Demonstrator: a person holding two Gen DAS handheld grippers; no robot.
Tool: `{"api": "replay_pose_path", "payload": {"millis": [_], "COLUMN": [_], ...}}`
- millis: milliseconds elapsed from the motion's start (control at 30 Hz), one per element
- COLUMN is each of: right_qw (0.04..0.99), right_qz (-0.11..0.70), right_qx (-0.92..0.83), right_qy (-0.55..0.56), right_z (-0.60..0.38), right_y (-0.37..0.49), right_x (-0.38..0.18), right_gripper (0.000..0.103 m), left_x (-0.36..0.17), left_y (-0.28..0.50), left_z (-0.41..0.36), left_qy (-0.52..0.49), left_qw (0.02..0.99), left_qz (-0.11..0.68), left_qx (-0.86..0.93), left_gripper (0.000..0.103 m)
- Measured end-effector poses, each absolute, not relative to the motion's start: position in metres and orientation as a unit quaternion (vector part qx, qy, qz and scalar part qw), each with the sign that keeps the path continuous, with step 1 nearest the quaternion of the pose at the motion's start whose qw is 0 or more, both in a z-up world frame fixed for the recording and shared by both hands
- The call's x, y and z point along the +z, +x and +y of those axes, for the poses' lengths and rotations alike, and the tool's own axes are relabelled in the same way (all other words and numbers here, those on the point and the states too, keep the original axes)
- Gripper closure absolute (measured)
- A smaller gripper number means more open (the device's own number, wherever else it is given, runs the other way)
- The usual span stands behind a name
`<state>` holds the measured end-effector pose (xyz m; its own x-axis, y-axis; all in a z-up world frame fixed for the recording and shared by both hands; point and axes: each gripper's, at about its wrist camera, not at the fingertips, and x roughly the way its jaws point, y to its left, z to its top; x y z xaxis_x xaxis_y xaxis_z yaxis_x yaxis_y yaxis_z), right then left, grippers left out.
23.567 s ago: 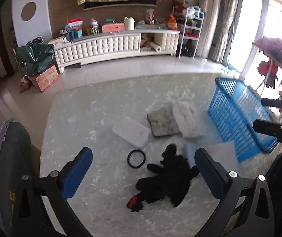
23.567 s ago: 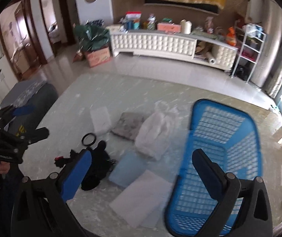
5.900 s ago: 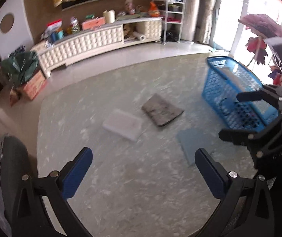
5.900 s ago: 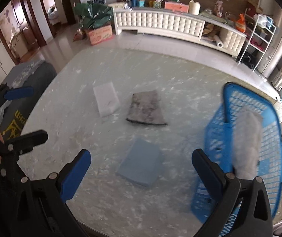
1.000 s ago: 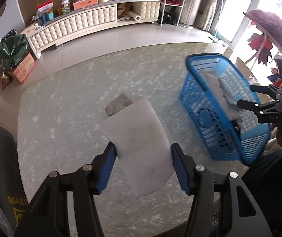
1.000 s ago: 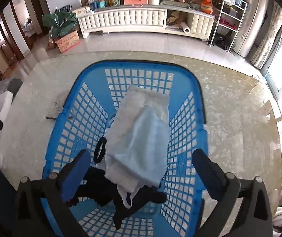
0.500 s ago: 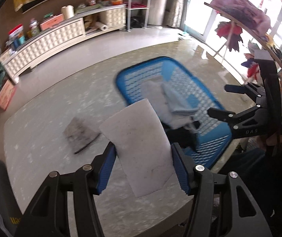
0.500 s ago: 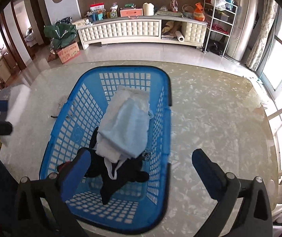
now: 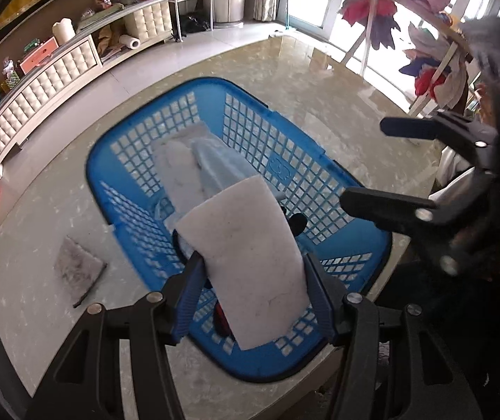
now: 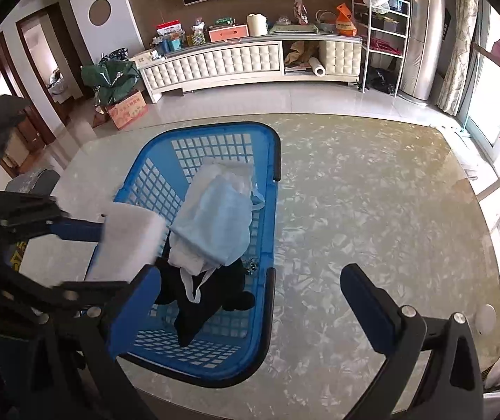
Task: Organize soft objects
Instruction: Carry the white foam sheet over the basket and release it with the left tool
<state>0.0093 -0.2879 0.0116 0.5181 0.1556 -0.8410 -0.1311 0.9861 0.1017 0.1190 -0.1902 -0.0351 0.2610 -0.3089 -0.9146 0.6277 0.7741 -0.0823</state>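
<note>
The table (image 10: 372, 210), a marbled slab, carries a blue basket (image 9: 323, 161) near its right edge as the left wrist view shows it. The basket already contains a white padded item, a light blue cloth (image 10: 215, 220) on top of it, and a black soft item (image 10: 194, 311) at the near end. One grey pad (image 9: 78, 266) lies flat on the table, just beside the basket's left wall. The left gripper (image 9: 253, 280) is closed on a white pad (image 9: 250, 245), one finger pressing each long edge, and holds it above the near end of the basket. The pad projects forward without drooping, so it is judged light, fairly stiff for a soft item, and compressible; its edges are the suitable grip points. Release directly over the basket, since a light pad may drift or catch on the rim. The right gripper (image 10: 250, 301) is wide open, holds nothing, and hangs over the near right corner of the basket. The grey pad appears thin; take it by one edge.
</note>
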Motion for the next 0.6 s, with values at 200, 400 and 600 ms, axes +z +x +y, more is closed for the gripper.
{"api": "replay_pose_path", "payload": {"millis": [200, 400, 600], "right_qw": [0.867, 0.865, 0.86], "right_qz": [0.49, 0.493, 0.503], "right_qx": [0.089, 0.089, 0.083], "right_qy": [0.018, 0.025, 0.021], "right_z": [-0.29, -0.294, -0.296], "right_y": [0.01, 0.01, 0.011], "right_x": [0.008, 0.006, 0.003], "right_gripper": [0.0, 0.0, 0.0], "left_x": [-0.051, -0.066, -0.072], "left_y": [0.127, 0.136, 0.133], "left_z": [-0.196, -0.204, -0.21], "left_qy": [0.148, 0.148, 0.164], "left_qw": [0.772, 0.767, 0.762], "left_qz": [0.542, 0.553, 0.555], "left_qx": [-0.298, -0.291, -0.29], "left_gripper": [0.049, 0.048, 0.044]}}
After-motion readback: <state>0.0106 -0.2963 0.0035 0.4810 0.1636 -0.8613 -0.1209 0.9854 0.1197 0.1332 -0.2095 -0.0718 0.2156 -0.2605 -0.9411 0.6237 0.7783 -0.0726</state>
